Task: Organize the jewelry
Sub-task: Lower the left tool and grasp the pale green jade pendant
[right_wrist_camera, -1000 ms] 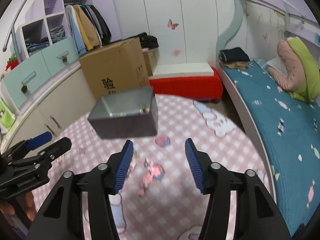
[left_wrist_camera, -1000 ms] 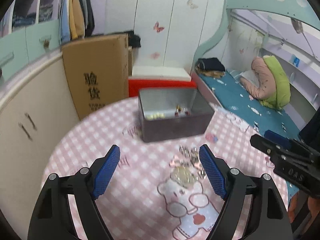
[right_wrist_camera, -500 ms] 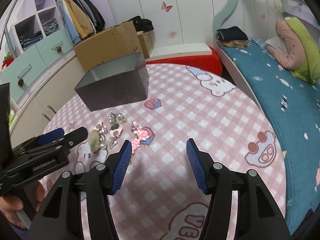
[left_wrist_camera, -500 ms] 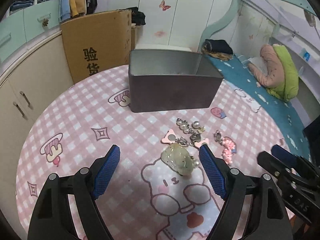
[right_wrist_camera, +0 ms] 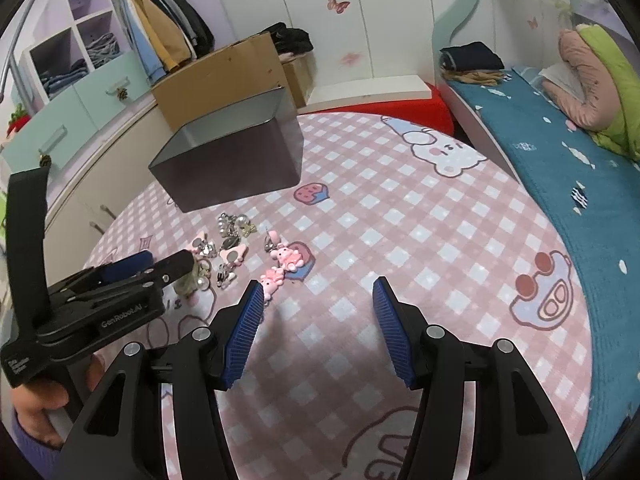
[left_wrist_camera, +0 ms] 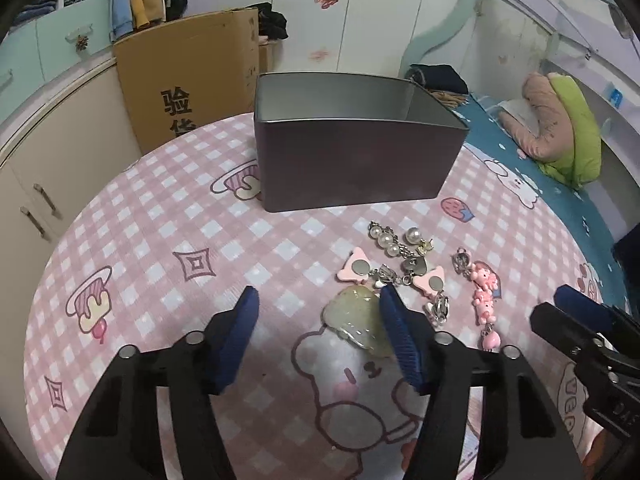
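A pile of jewelry lies on the pink checked tablecloth (left_wrist_camera: 160,240): a pale green hair claw (left_wrist_camera: 354,320), a pearl clip (left_wrist_camera: 386,238), pink bow clips (left_wrist_camera: 356,269) and a pink charm (left_wrist_camera: 486,280). My left gripper (left_wrist_camera: 318,312) is open and low, its right finger beside the green claw. An open dark metal tin (left_wrist_camera: 352,160) stands behind the pile. My right gripper (right_wrist_camera: 318,300) is open over bare cloth, right of the pink charm (right_wrist_camera: 286,258). The tin (right_wrist_camera: 232,168) shows at upper left there.
A cardboard box (left_wrist_camera: 188,80) stands behind the table at the left, beside cupboards (left_wrist_camera: 40,184). A bed with a blue sheet (right_wrist_camera: 560,152) runs along the right. The right gripper shows in the left wrist view (left_wrist_camera: 588,332), near the table's right edge.
Both grippers have dropped lower toward the table. The left one has moved forward up to the green hair claw. Its jaws have narrowed somewhat. The right gripper stays open.
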